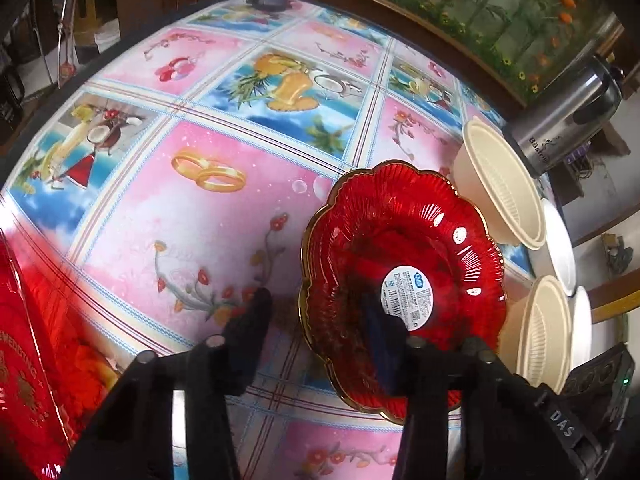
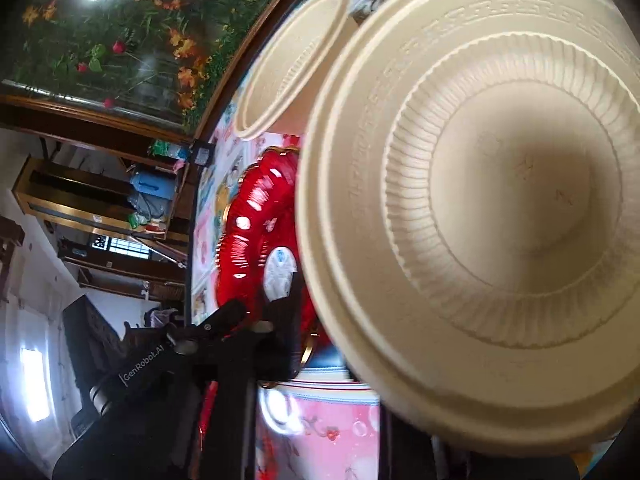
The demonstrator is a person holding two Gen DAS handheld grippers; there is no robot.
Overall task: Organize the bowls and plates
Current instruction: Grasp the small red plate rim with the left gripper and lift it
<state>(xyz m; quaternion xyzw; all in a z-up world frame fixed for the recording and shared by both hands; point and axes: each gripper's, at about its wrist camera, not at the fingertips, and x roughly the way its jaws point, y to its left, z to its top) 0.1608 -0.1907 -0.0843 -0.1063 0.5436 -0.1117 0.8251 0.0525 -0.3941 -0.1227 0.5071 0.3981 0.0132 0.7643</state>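
The right gripper, apparently clamped on the near cream bowl, should nest it squarely into the far cream bowl, while the left gripper, jaws wide, steadies the red plate on the table.

left wrist overlooks table, right perhaps rolled sideways

Red ribbed glass plate, gold scalloped rim, white label. Cream ribbed bowls. Tablecloth: pink/blue picture squares, gold rings.
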